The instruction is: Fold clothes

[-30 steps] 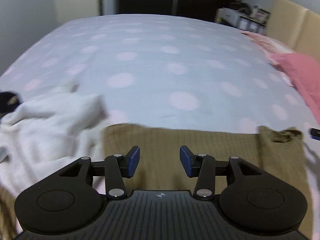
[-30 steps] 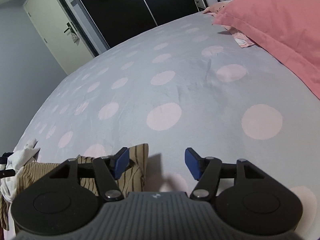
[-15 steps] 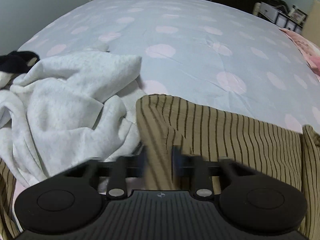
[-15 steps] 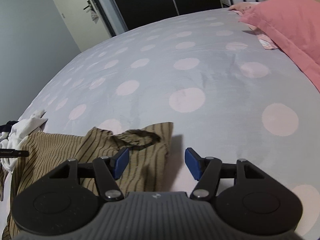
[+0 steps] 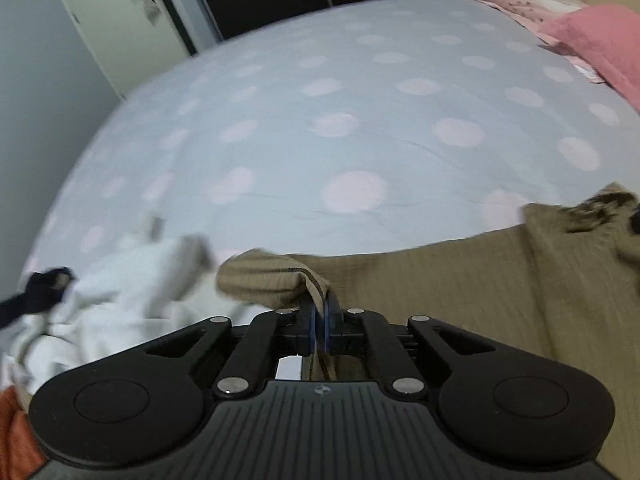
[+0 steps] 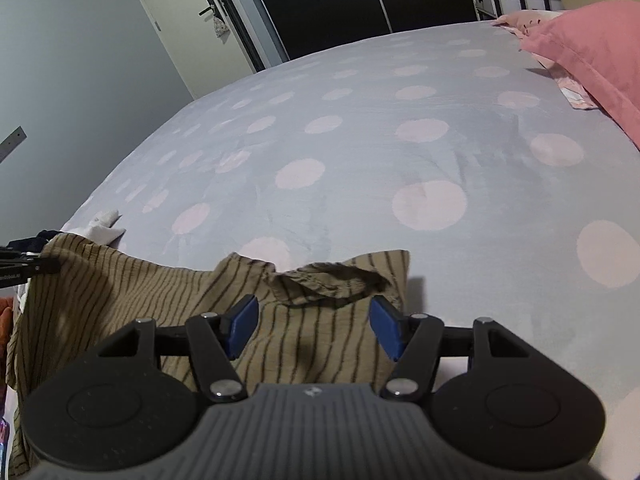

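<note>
A tan garment with thin dark stripes (image 5: 460,292) lies across the near part of the bed. My left gripper (image 5: 319,320) is shut on a bunched fold of its edge, which rises between the blue pads. In the right wrist view the same striped garment (image 6: 160,300) spreads from the left to the middle, with a curled collar edge (image 6: 332,280) just ahead. My right gripper (image 6: 312,326) hangs open over the cloth, pads on either side of that collar, not touching it as far as I can tell.
A white sweatshirt (image 5: 120,292) and a dark item (image 5: 36,292) lie heaped to the left. Pink pillows (image 6: 592,48) line the right side of the polka-dot bedspread (image 6: 360,160). An orange cloth (image 5: 16,428) shows at the lower left. A door (image 6: 192,20) stands beyond.
My left gripper has closed on the striped garment's edge and lifted it, with its view swinging up. The right gripper moved left, over the garment's collar, still open.
</note>
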`<state>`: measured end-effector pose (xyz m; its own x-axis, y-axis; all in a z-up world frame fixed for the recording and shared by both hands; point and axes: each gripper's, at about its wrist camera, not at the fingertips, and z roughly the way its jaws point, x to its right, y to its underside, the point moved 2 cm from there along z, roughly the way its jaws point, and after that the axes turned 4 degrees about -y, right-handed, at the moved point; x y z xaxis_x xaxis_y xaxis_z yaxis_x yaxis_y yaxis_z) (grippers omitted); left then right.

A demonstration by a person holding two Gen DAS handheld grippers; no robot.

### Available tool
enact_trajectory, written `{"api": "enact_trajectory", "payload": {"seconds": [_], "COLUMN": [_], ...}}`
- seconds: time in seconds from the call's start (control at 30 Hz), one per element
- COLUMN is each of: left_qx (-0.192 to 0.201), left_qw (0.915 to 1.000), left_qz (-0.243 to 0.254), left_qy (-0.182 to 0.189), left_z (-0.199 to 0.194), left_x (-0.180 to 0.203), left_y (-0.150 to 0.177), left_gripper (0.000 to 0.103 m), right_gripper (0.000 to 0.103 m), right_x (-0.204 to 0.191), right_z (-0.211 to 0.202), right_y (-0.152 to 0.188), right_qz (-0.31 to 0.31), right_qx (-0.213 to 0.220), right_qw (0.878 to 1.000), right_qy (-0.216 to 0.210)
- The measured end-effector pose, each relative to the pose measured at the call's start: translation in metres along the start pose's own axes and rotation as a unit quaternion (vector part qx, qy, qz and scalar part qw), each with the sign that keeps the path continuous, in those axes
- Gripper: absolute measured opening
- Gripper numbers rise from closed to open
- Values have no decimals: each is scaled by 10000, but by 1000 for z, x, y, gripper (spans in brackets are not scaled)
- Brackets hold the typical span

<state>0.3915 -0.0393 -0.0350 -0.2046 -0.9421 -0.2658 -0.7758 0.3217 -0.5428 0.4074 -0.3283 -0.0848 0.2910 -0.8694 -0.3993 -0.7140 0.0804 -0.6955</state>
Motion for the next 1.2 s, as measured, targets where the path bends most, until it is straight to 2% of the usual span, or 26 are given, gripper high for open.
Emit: {"api": "enact_trajectory", "payload": {"seconds": [0.3,0.4,0.47,0.53,0.7,0.77,0.8,0.93,0.97,1.1,1.17,1.2], "left_qx": [-465,-460,-373,-223,-163,-184,-194,-236,-361,-599,-612,-610], "left_qw": [9930,9899,9889,9889,9914,9922,9926,9940,9935,9931,9942,9948], "left_qz": [-159,8,59,83,65,35,20,-39,-121,-375,-452,-487], "left_qy": [1074,1341,1440,1464,1295,1229,1196,1063,1072,937,757,658], "left_z": [31,42,41,32,16,11,8,-2,1,23,37,44], "left_x": [75,86,85,78,62,56,53,41,41,55,60,63], "left_y": [-16,-15,-15,-16,-13,-12,-11,-8,-6,-1,-3,-4], "left_gripper": [2,2,6,18,25,41,54,56,56,56,56,51], "right_gripper": [65,65,65,65,65,65,65,65,65,65,65,65], "right_x": [1,1,1,1,2,-1,-2,-8,-9,-13,-12,-11], "right_z": [-6,-7,-8,-9,-9,-9,-9,-9,-9,-9,-9,-9], "right_y": [-2,-2,-2,-1,2,2,3,4,4,5,6,7], "right_qz": [-14,8,-17,-41,-81,-109,-124,-182,-196,-221,-219,-222], "right_qx": [120,111,108,101,35,16,8,-26,-34,-39,-35,-40], "right_qw": [9999,9999,9999,9999,10000,9999,9999,9998,9998,9997,9997,9997], "right_qy": [-13,-34,-58,-54,-28,-39,-47,-77,-85,-108,-110,-106]}}
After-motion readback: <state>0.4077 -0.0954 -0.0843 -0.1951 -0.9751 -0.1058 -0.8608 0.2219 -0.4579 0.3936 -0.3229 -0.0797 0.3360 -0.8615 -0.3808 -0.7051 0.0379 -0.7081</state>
